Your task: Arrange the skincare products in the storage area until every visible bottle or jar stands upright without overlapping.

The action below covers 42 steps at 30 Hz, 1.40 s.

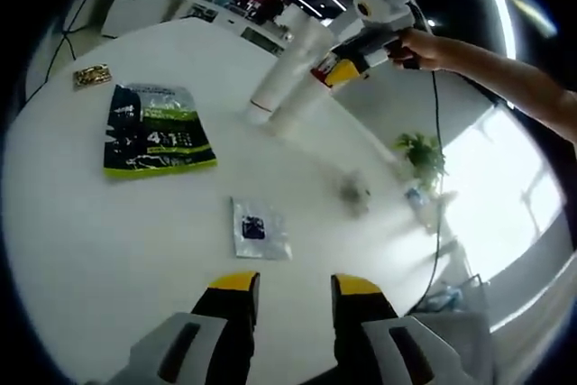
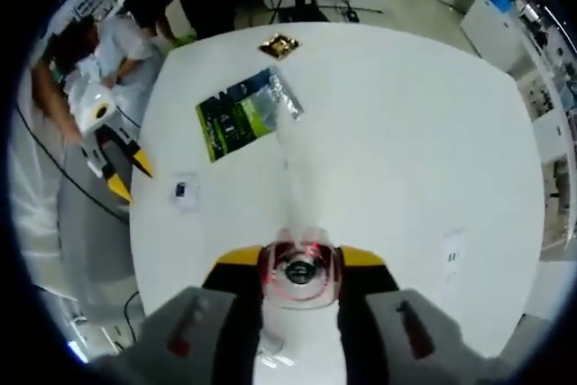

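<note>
A long white tube (image 1: 290,78) hangs tilted in the air above the white table (image 1: 108,232), cap end down. My right gripper (image 1: 330,69), held by a hand, is shut on its upper end. In the right gripper view the tube (image 2: 296,205) runs forward from between my right gripper's (image 2: 300,263) jaws, its clear end facing the camera. My left gripper (image 1: 293,290) stands open over the table's near edge with nothing between its fingers. It also appears at the left of the right gripper view, as the left gripper (image 2: 129,178) beside the table.
On the table lie a green and black pouch (image 1: 158,128), a small gold packet (image 1: 92,75) and a small silver sachet (image 1: 260,229). The pouch (image 2: 239,114), the packet (image 2: 279,45) and the sachet (image 2: 185,191) sit left of centre. A potted plant (image 1: 419,151) stands beyond the table.
</note>
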Available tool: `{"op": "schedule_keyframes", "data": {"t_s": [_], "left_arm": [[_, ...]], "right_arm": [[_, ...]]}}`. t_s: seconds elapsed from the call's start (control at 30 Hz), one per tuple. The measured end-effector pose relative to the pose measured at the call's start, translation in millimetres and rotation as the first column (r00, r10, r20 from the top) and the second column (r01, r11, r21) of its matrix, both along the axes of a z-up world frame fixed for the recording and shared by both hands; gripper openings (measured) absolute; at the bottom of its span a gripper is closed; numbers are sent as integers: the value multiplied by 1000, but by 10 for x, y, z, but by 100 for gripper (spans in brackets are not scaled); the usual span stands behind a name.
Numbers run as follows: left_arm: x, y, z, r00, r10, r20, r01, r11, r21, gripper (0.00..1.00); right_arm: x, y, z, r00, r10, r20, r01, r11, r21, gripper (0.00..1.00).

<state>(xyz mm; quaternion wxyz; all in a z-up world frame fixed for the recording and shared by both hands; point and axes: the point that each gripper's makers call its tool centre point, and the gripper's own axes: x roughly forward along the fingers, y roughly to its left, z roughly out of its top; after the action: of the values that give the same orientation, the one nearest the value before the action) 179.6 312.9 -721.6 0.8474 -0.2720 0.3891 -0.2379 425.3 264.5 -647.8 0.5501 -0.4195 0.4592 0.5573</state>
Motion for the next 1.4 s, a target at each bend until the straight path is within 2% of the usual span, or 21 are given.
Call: {"op": "schedule_keyframes", "data": {"t_s": [0.37, 0.47, 0.53, 0.8, 0.9, 1.03, 1.4], "left_arm": [[0, -7, -8, 1000, -1, -6, 1, 1000, -1, 33], [2, -11, -8, 1000, -4, -7, 4, 1000, -1, 33], [0, -11, -13, 1000, -6, -7, 6, 1000, 2, 33], [3, -8, -17, 1000, -6, -8, 6, 1000, 4, 33], [1, -7, -21, 1000, -4, -8, 4, 1000, 5, 33], [2, -9, -24, 1000, -4, -8, 4, 1000, 5, 33], [-19, -15, -30, 1000, -11, -8, 11, 1000, 6, 33]], "right_arm": [[-15, 13, 2, 1000, -4, -9, 4, 1000, 17, 30], [-52, 13, 5, 999, -15, -46, 16, 1000, 15, 30], [-52, 5, 4, 999, -14, -49, 15, 1000, 9, 31], [-16, 23, 6, 1000, 19, -13, -19, 1000, 20, 31], [-17, 25, 5, 1000, -3, -14, 3, 1000, 13, 31], [-28, 26, 3, 1000, 12, -9, -12, 1000, 9, 31], [-17, 22, 69, 1000, 7, 20, -8, 999, 44, 33]]}}
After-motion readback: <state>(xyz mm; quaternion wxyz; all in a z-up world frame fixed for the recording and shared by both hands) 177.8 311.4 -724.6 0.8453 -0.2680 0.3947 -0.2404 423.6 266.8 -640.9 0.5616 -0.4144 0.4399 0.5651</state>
